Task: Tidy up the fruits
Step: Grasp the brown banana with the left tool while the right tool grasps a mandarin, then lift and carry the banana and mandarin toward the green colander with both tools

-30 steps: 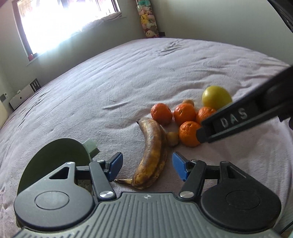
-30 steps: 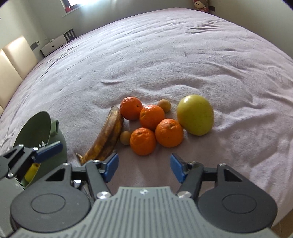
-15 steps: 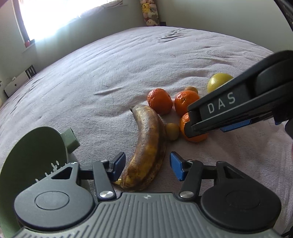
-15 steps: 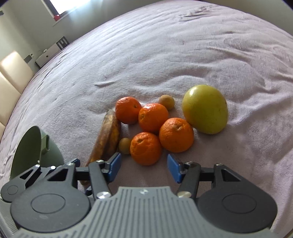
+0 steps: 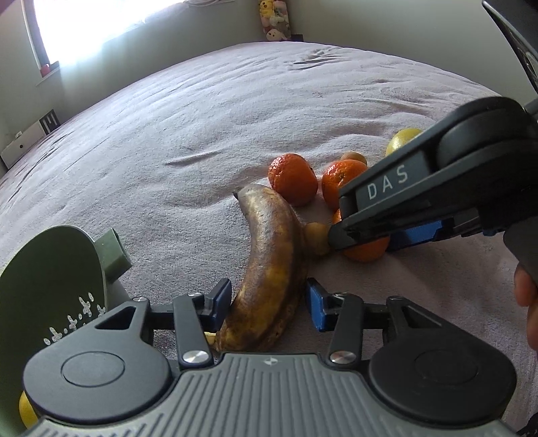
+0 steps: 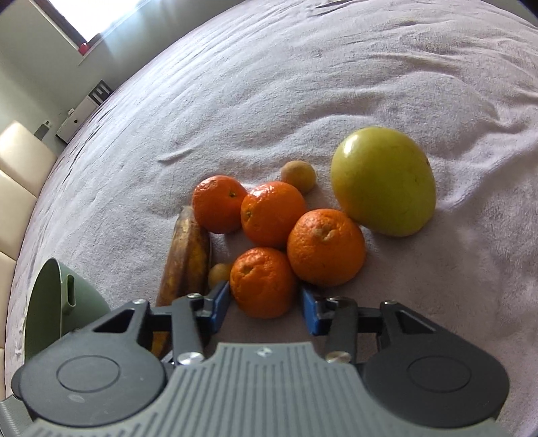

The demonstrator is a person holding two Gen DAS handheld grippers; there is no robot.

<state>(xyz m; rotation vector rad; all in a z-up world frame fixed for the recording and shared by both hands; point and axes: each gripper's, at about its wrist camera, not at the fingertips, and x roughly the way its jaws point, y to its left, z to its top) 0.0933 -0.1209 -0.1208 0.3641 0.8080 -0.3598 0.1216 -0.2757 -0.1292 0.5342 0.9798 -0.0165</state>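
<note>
A brown overripe banana [image 5: 269, 262] lies on the mauve bedspread, its lower end between the open fingers of my left gripper [image 5: 269, 302]. Beside it sit several mandarins [image 5: 292, 178], small brownish-yellow fruits [image 5: 316, 235] and a large yellow-green citrus [image 6: 383, 185]. My right gripper [image 6: 265, 302] is open with the nearest mandarin [image 6: 262, 282] between its blue pads. It also shows in the left wrist view [image 5: 403, 198] reaching in from the right. The banana shows at the left in the right wrist view [image 6: 185, 255].
A green bowl [image 5: 50, 285] lies tilted at the left by my left gripper, with a yellow fruit [image 5: 27, 410] at its lower edge; it shows in the right wrist view [image 6: 50, 302] too. Cream chairs [image 6: 16, 174], a window and plush toys [image 5: 275, 20] stand beyond the bedspread.
Both grippers have moved forward and down. The banana's end now lies between my left fingers and the nearest mandarin between my right fingers. The fruits have not moved.
</note>
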